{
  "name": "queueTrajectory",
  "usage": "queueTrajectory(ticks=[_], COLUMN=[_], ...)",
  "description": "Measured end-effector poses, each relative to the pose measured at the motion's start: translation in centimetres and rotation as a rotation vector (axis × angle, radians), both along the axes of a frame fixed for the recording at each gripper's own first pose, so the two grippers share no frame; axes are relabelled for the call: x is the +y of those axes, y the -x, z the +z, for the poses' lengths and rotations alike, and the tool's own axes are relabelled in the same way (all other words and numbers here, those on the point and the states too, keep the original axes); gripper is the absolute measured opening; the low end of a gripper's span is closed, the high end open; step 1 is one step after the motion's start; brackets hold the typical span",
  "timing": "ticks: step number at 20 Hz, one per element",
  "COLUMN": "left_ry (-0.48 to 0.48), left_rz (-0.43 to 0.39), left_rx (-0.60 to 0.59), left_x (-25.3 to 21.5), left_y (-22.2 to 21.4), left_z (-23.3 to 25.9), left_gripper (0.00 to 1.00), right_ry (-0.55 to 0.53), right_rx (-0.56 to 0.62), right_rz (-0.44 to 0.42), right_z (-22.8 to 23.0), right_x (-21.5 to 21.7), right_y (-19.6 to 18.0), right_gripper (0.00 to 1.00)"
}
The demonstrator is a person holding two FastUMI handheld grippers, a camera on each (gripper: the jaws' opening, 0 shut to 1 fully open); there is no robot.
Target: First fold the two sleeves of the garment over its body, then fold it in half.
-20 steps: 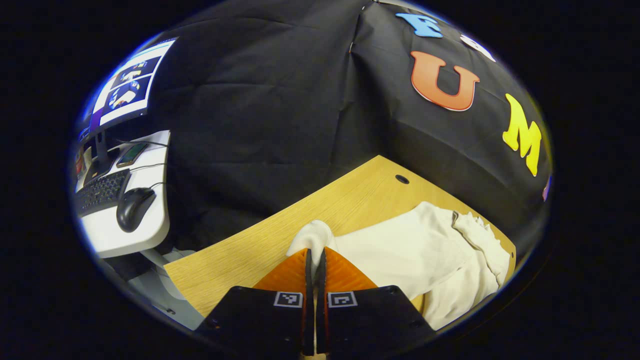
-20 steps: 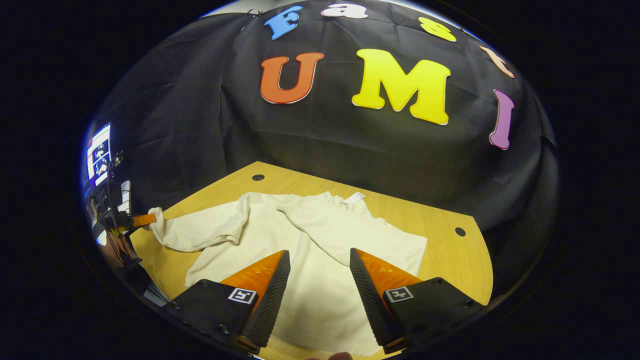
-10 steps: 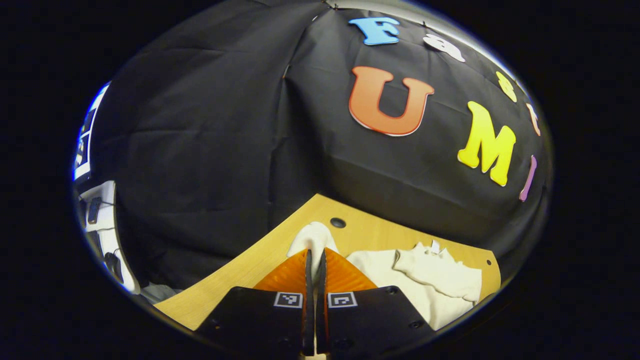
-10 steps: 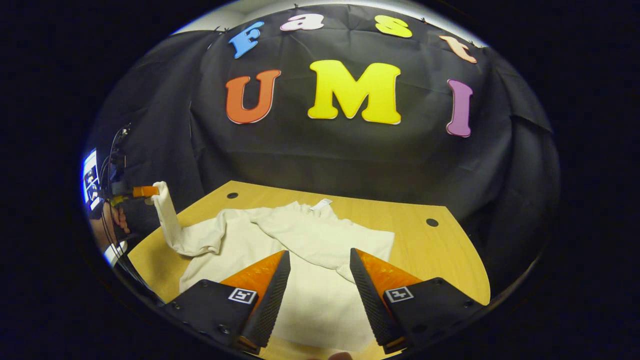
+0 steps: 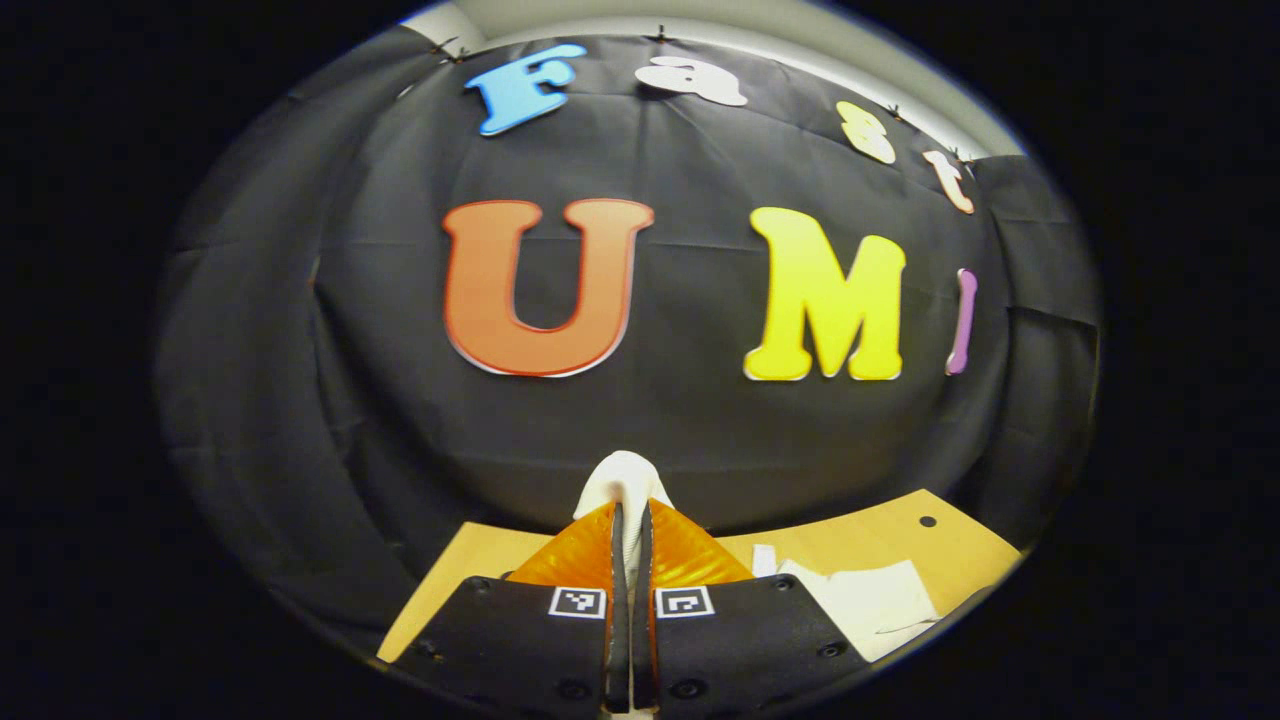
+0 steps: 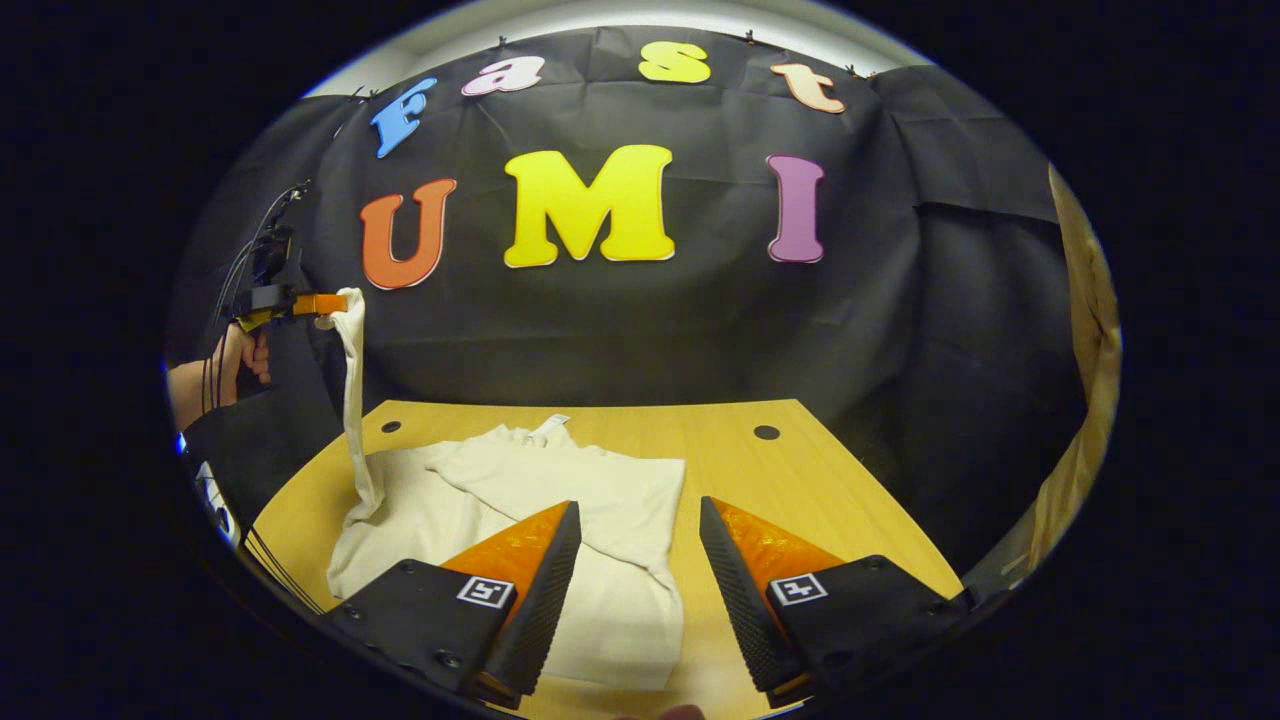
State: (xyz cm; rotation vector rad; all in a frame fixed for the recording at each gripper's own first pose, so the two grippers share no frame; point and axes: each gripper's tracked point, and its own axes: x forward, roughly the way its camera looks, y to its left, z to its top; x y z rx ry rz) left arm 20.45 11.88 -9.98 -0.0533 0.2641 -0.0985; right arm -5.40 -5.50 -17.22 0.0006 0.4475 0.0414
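While a second ago the left gripper (image 5: pixel 628 520) held the sleeve cuff (image 5: pixel 624 478) low by the table (image 6: pixel 800 480), it has now lifted it high, the sleeve (image 6: pixel 352 400) hanging taut off the cream garment (image 6: pixel 560 530); its fingers pinch the cuff. Likely the second sleeve fold is starting, since the other sleeve already lies across the body. Right gripper (image 6: pixel 633 560) hovers over the shirt, jaws apart, empty. Count: one garment, two grippers, one table, one hand (image 6: pixel 240 360).

Our left claw (image 5: pixel 630 520) is raised high, its fingers pinched tight together, gripped by our hand (image 6: pixel 240 362). Our right claw (image 6: pixel 632 560) sits low, fingers spread wide apart.
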Motion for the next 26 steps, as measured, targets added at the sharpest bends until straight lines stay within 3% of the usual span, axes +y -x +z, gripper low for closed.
queueTrajectory(ticks=[5, 10, 16, 19, 23, 24, 26], left_ry=[-0.001, -0.074, -0.237, -0.300, -0.309, -0.296, -0.263], left_rz=[-0.220, -0.386, -0.428, -0.439, -0.472, -0.479, -0.496], left_rx=[0.080, 0.187, 0.330, 0.366, 0.361, 0.340, 0.309], left_x=[-14.2, -24.8, -30.2, -31.7, -34.7, -35.5, -37.0], left_y=[-0.7, 0.0, 0.4, 1.2, 1.9, 2.2, 3.1], left_z=[-3.4, -10.2, -21.5, -25.2, -25.9, -25.3, -24.0], left_gripper=[0.04, 0.04, 0.05, 0.11, 0.39, 0.74, 1.00], right_ry=[0.019, 0.038, 0.074, 0.080, 0.090, 0.089, 0.088], right_rx=[0.000, 0.040, 0.097, 0.129, 0.160, 0.160, 0.156], right_rz=[-0.100, -0.176, -0.227, -0.244, -0.253, -0.251, -0.246], right_z=[0.4, -0.4, -0.9, -1.4, -2.2, -2.1, -1.9], right_x=[-5.1, -9.3, -12.7, -13.8, -14.6, -14.7, -14.6], right_y=[1.7, 3.9, 5.7, 6.8, 7.5, 7.5, 7.4], right_gripper=[0.77, 0.78, 0.78, 0.78, 0.78, 0.78, 0.77])
